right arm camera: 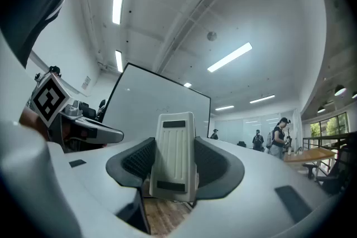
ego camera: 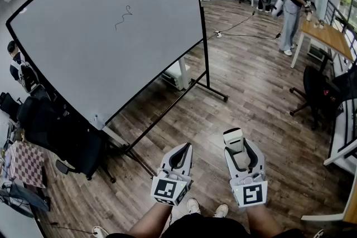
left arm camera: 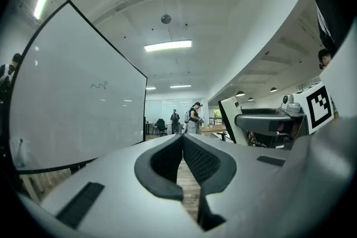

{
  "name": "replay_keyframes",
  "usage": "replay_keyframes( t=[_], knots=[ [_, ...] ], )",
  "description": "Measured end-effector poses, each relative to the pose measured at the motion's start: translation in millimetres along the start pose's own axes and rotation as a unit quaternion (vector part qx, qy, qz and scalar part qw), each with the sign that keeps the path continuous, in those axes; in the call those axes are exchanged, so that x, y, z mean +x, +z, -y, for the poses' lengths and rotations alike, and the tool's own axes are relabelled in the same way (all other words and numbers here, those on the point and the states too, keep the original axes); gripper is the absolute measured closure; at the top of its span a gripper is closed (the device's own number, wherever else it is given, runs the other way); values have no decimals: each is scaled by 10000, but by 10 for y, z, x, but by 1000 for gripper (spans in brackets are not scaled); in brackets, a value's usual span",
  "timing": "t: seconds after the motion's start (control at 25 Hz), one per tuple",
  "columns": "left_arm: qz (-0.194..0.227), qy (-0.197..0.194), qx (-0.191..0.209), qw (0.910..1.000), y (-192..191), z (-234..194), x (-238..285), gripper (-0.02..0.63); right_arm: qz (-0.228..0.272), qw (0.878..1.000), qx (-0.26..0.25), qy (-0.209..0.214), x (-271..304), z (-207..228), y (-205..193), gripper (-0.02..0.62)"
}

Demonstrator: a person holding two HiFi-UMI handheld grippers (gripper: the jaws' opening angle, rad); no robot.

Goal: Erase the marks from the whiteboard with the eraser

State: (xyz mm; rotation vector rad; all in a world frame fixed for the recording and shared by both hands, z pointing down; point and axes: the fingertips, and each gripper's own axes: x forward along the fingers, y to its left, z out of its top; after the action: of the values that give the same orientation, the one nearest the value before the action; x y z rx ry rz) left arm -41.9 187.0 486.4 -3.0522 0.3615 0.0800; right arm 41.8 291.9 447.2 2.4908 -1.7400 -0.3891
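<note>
Eraser [right arm camera: 174, 156] sits clamped between the right gripper [ego camera: 242, 147] fingers. Left gripper [ego camera: 181, 150] fingers meet, holding nothing. The whiteboard [ego camera: 83, 58] squiggle [ego camera: 124, 17] lies at eleven o'clock.

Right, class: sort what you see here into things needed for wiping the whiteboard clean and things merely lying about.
Needed: whiteboard, squiggle mark, eraser in right claw.
Lying about: wooden table, black chair, floor cable, checked cloth.
</note>
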Motion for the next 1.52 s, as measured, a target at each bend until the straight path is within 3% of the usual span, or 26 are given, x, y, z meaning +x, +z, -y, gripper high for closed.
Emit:
replay_keyframes(
  t=[0.44, 0.64, 1.0, 1.24, 1.52],
  knots=[
    [349, 91, 75, 9993, 286, -354, -185, 586, 265, 9993, -198, -180, 168, -190, 268, 351],
    [606, 13, 235, 9979, 604, -479, -269, 586, 468, 9986, -195, -151, 259, -288, 433, 348],
    [821, 191, 196, 9962, 757, -1087, -401, 586, 653, 9974, -275, -148, 682, -648, 616, 348],
    [867, 320, 278, 9953, 752, -1526, -254, 586, 652, 9972, -379, -13, 1088, -700, 609, 348],
    [1003, 561, 419, 9925, 837, -2010, 239, 586, 998, 9945, -315, 97, 1817, -478, 626, 348]
  ],
)
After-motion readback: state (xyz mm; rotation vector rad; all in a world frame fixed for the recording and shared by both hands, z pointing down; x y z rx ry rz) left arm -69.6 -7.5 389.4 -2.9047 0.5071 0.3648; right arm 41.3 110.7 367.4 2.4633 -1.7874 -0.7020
